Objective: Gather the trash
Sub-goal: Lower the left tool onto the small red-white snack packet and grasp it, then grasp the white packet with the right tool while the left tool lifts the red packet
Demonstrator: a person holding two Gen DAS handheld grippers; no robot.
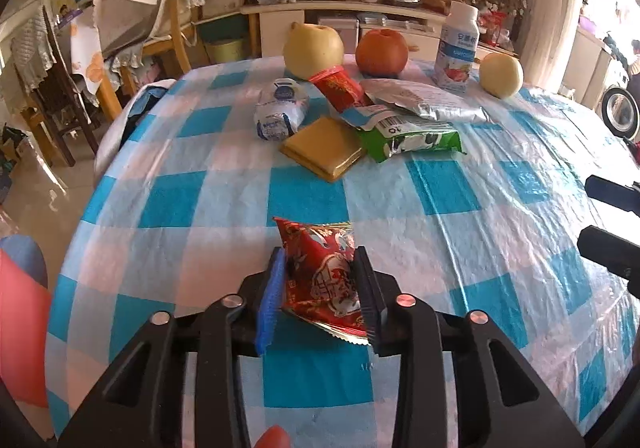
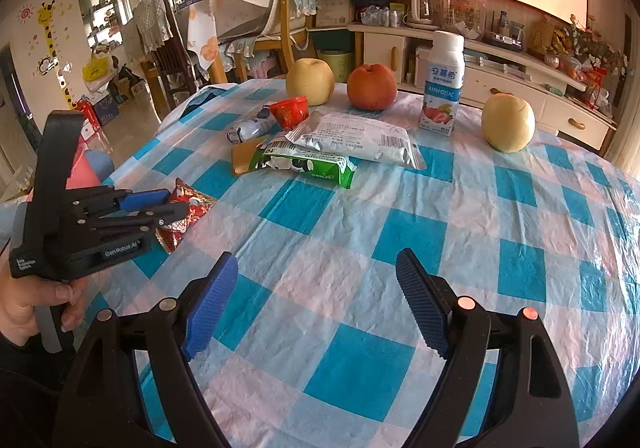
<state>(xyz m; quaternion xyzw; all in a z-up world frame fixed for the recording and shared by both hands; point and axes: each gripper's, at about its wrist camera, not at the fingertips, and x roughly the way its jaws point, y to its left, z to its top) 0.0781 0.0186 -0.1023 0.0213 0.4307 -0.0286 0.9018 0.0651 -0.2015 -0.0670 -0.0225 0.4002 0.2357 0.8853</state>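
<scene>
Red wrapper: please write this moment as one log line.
left gripper: shut on red wrapper | right gripper: open, empty | checked tablecloth

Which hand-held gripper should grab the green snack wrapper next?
Right. The right hand-held gripper is open and empty; the left hand-held gripper is shut on the red foil wrapper. The green snack wrapper lies ahead.

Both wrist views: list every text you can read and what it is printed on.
"安慕希" and "AMBROSIAL": the yogurt bottle.
"10": by the barcode on the green wrapper.
"GenRobot.AI": side of the left gripper.
Too small or blurred: print on the silver packet, red wrapper, red cup, wall stickers.
</scene>
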